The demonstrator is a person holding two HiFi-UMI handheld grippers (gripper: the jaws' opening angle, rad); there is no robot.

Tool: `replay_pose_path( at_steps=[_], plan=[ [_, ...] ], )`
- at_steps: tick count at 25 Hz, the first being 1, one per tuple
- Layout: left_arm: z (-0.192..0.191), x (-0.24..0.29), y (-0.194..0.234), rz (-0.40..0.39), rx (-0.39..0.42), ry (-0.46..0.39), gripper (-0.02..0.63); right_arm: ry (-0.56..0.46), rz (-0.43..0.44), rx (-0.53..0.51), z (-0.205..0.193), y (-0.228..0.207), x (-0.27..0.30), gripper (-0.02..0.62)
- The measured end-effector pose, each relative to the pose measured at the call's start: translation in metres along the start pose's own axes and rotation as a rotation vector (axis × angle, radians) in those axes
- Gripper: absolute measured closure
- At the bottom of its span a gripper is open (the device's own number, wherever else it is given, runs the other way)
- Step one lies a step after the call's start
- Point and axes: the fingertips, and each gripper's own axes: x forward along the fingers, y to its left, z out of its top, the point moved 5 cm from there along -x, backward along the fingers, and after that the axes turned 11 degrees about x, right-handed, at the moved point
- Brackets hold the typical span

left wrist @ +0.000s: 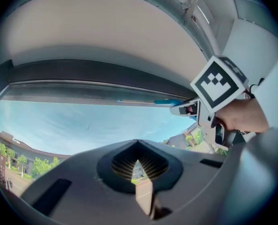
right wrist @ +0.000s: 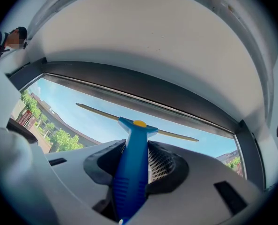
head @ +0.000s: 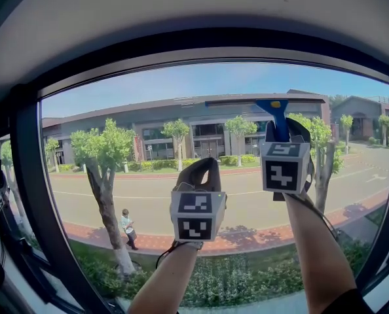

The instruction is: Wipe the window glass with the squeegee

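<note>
While its jaws clamp the ribbed blue handle, the right gripper (right wrist: pixel 135 168) holds the squeegee (right wrist: pixel 134 146), which looks light and stiff and is best gripped low. The left gripper (left wrist: pixel 138 167) is closed on nothing. Beyond, the blade seems pressed to the window glass (head: pixel 148 90) near its top.

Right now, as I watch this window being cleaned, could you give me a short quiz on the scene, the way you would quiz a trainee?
1. True or false: the left tongs grip the squeegee.
2. Where is the squeegee's blade? A) high up by the window glass, near the top frame; B) down at the sill; C) away from the window, on a table.
3. Fill in: the squeegee's handle is ____ in colour.

Key: 1 false: the left tongs are shut and empty, and the right tongs hold it. 2 A. 3 blue.
</note>
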Motion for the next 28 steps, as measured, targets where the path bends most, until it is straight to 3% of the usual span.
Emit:
replay_pose_path(
  at_steps=[28],
  plan=[
    [-0.052,-0.029,-0.029,-0.036,-0.021,0.066,0.606,0.062,0.012,-0.024,-0.094,0.013,-0.063,0.456]
  ],
)
